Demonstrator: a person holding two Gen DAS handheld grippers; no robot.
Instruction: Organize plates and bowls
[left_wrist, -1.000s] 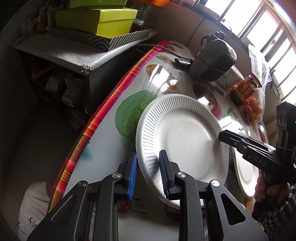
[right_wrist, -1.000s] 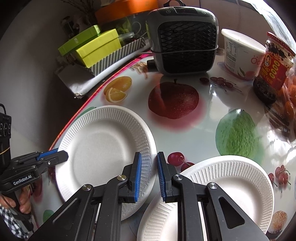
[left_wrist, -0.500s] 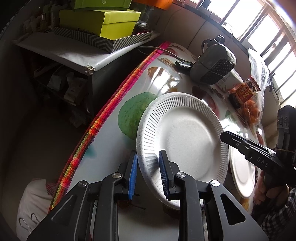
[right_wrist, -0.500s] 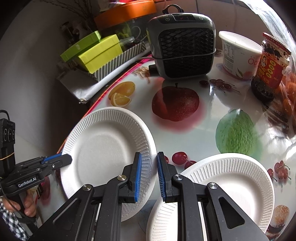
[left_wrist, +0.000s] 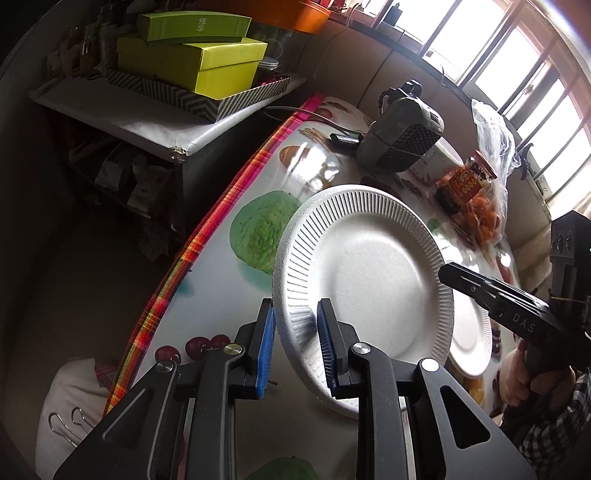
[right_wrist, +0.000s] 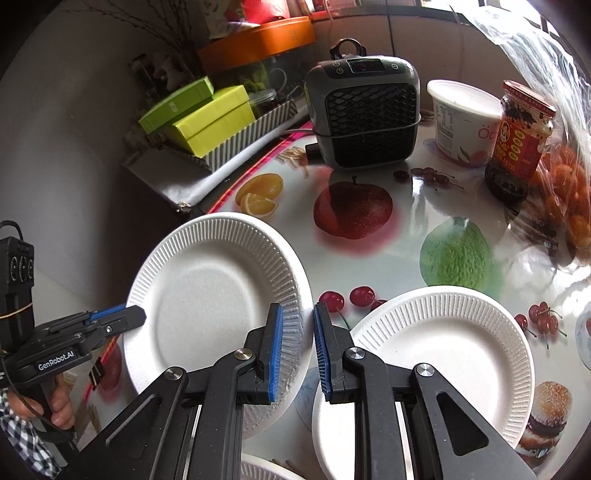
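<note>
Above table (left_wrist: 221, 280), left gripper (left_wrist: 293, 343) tilts plate (left_wrist: 365, 273)

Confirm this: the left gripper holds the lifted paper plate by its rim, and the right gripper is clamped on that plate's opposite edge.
Wrong about the right gripper: the right wrist view shows its jaws open and empty, beside the lifted plate's edge and not clamped on it. The rest stands: the left wrist view shows the left gripper pinching that plate's rim.
</note>
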